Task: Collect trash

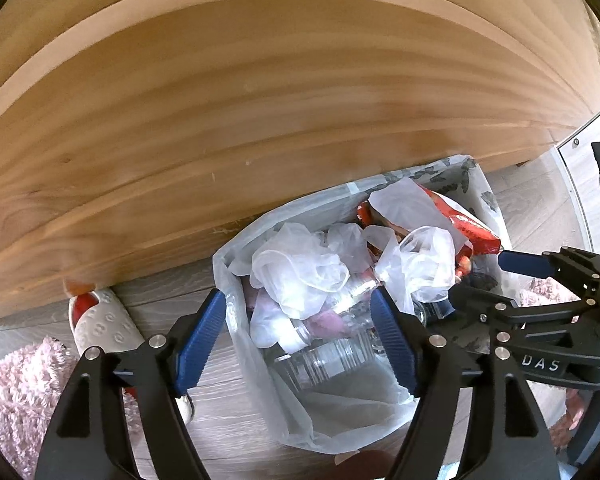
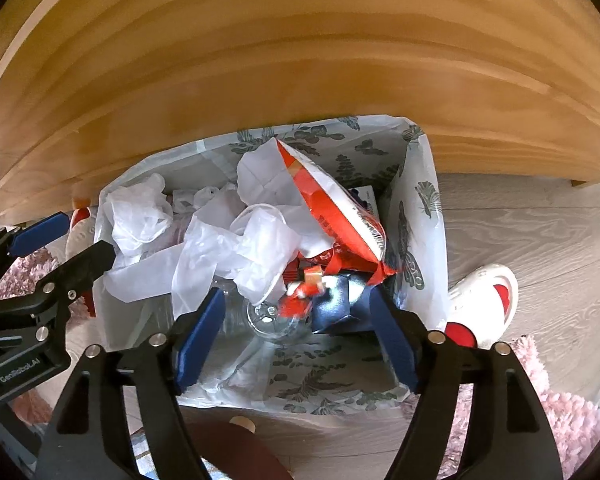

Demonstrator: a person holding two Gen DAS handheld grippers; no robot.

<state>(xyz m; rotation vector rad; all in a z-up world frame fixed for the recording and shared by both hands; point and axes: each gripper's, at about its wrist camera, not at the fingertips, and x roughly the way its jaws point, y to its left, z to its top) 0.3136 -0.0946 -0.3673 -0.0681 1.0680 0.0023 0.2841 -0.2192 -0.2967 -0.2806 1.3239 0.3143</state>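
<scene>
On the right gripper (image 1: 476, 276): "DAS".

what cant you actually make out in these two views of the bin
- Bottom of the trash bin: both views, buried under crumpled white plastic bags and the red snack bag.
- Clear plastic bottle: left wrist view, partly covered by the bags and the left gripper finger.
- Snack bag print: blurred, unreadable.
- Slipper: right wrist view, partly hidden behind the bin.
- Wooden tabletop: cut off by edges.

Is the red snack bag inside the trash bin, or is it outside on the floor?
Inside. The red snack bag lies on crumpled white plastic within the lined trash bin.
</scene>
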